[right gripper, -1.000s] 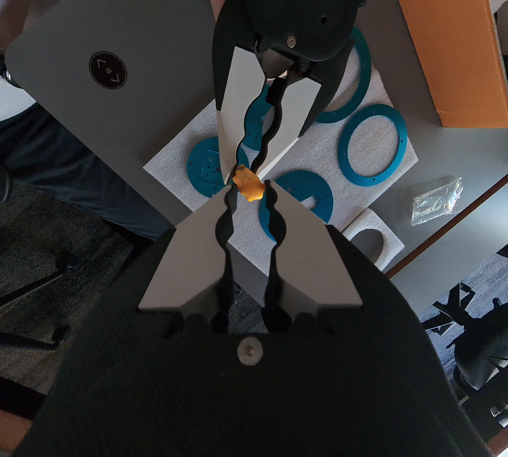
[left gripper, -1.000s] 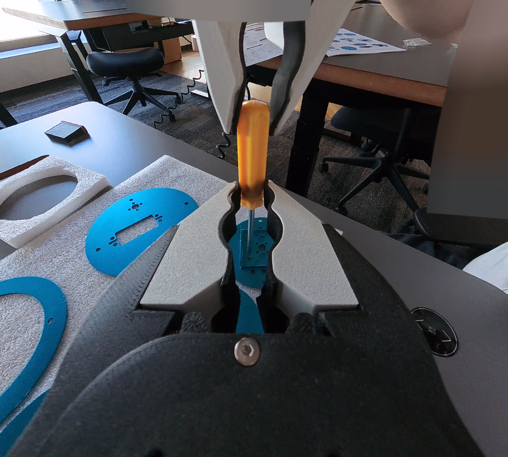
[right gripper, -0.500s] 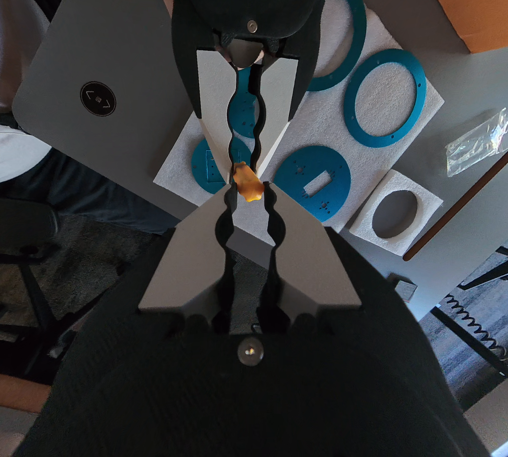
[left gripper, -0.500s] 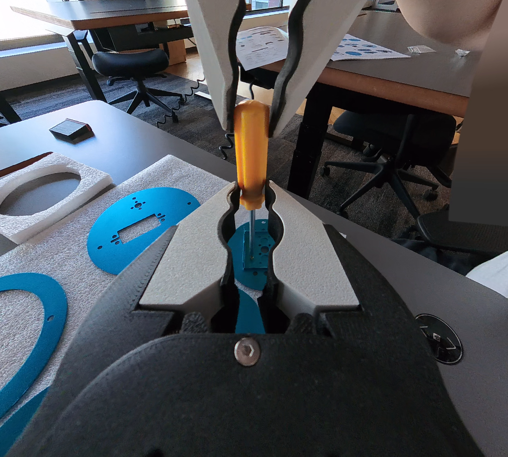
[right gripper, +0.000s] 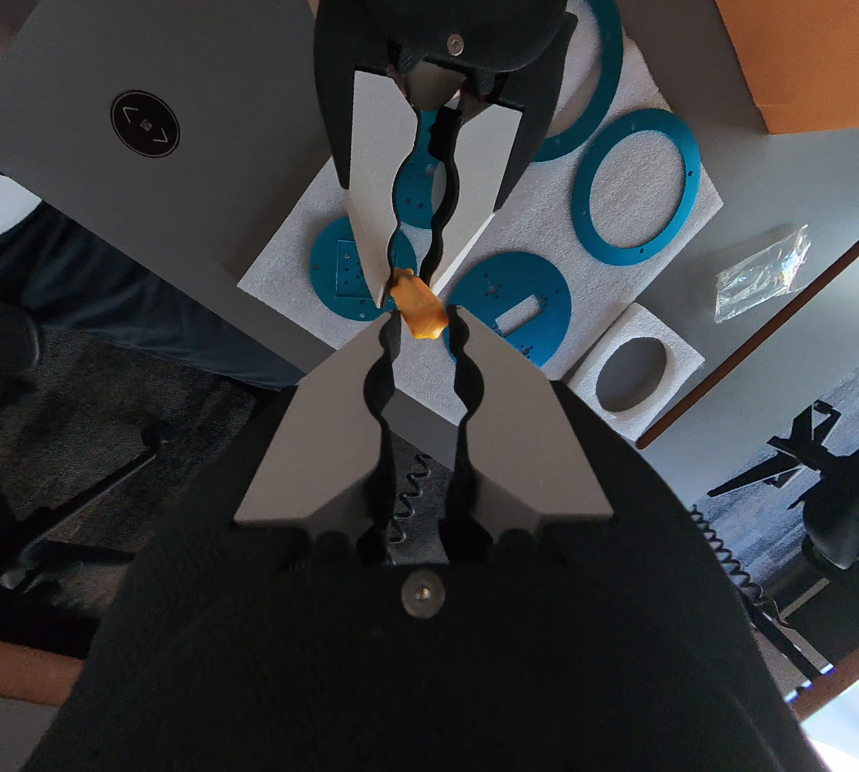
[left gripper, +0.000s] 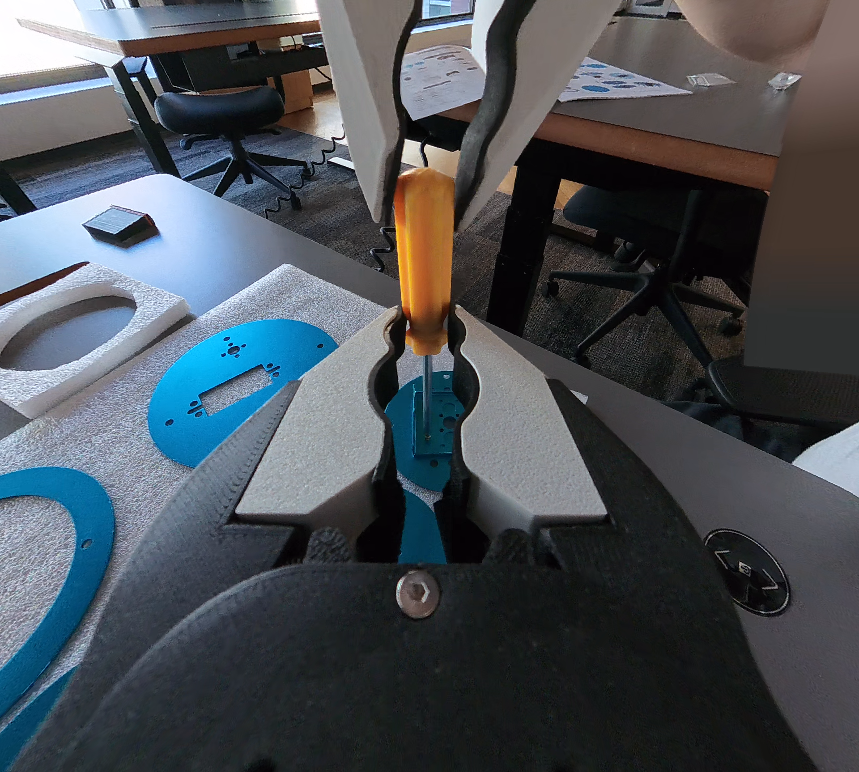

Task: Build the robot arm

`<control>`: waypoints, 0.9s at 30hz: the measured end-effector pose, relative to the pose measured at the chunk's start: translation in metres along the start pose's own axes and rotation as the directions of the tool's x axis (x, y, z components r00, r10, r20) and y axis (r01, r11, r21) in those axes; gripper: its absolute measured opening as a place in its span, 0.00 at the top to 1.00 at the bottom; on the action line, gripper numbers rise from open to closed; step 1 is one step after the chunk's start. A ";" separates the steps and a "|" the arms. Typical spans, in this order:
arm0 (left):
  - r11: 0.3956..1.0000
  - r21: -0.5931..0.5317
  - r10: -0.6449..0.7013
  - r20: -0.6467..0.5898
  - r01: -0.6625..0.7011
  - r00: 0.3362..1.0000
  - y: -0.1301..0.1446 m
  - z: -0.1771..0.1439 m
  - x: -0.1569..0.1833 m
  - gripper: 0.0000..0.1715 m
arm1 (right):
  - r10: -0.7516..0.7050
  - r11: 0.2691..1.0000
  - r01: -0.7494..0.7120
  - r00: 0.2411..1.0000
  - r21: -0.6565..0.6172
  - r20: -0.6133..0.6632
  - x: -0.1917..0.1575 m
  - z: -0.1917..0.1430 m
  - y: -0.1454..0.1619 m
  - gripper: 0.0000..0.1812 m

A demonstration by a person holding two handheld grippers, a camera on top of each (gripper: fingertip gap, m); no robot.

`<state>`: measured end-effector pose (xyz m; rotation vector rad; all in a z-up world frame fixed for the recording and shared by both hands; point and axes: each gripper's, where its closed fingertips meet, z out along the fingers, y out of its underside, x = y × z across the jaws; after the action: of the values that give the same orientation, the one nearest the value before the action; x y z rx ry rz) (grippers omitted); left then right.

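The left hand-held gripper (left gripper: 424, 322) is closed on the lower end of the amber handle of a screwdriver (left gripper: 424, 257), which stands upright with its thin metal shaft reaching down to a small blue bracket (left gripper: 430, 429) lying on a round blue plate (right gripper: 360, 268). The right hand-held gripper (right gripper: 420, 315) comes down from above, its two fingers on either side of the handle's top; seen from the left wrist view the tips seem to touch the handle, but whether they press it firmly I cannot tell. The plate rests on a white foam sheet (left gripper: 297, 294) on the grey tabletop (left gripper: 209, 238), close to the tabletop's edge. Beside it on the foam lies a blue disc with a rectangular cutout (left gripper: 237, 387), and farther off two blue rings (right gripper: 637, 178). A white foam block with a round hole (right gripper: 637, 382) sits just past the sheet, with a clear plastic bag (right gripper: 762, 273) well apart from it.
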<state>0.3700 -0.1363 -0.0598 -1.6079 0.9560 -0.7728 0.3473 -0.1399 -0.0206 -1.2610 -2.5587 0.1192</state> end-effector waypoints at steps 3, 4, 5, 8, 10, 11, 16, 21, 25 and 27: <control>1.000 0.000 -0.002 0.001 0.002 1.000 0.000 0.000 0.000 0.91 | 0.053 0.999 -0.053 0.998 0.011 0.020 0.001 0.000 0.000 0.90; 1.000 0.000 -0.003 0.005 0.003 1.000 0.000 0.000 -0.001 0.91 | 0.091 0.996 -0.091 0.995 0.002 0.027 0.001 0.000 0.001 0.90; 1.000 0.000 -0.004 0.009 0.004 1.000 0.000 0.000 -0.002 0.91 | 0.130 0.992 -0.129 0.991 -0.010 0.027 0.002 0.000 0.002 0.90; 1.000 0.000 -0.003 0.015 0.003 1.000 0.000 0.001 -0.003 0.91 | 0.261 0.964 -0.259 0.965 -0.063 0.021 0.004 0.000 0.007 0.90; 1.000 -0.001 -0.003 0.015 0.003 1.000 0.000 0.002 -0.003 0.91 | 0.333 0.940 -0.330 0.943 -0.086 0.023 0.003 0.000 0.008 0.91; 1.000 -0.001 -0.004 0.014 0.004 1.000 0.000 0.001 -0.003 0.91 | 0.340 0.937 -0.337 0.940 -0.091 0.016 0.004 0.000 0.007 0.91; 1.000 0.007 0.002 0.017 -0.003 1.000 0.001 0.000 -0.003 0.92 | 0.234 0.969 -0.234 0.972 -0.080 -0.007 0.005 0.001 0.005 0.90; 1.000 0.021 -0.011 0.012 0.011 1.000 0.001 -0.001 -0.004 0.92 | 0.113 0.993 -0.113 0.994 -0.028 -0.013 0.006 0.001 0.000 0.90; 1.000 0.018 -0.006 0.014 0.006 1.000 0.001 -0.002 -0.004 0.91 | 0.156 0.986 -0.157 0.988 -0.054 -0.021 0.006 0.002 0.000 0.90; 1.000 0.017 -0.004 0.012 0.004 1.000 0.001 -0.001 -0.003 0.92 | 0.196 0.977 -0.198 0.980 -0.082 -0.033 0.005 0.001 0.002 0.91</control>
<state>0.3676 -0.1342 -0.0609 -1.5987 0.9356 -0.7719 0.3459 -0.1351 -0.0212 -1.5372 -2.4354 0.0360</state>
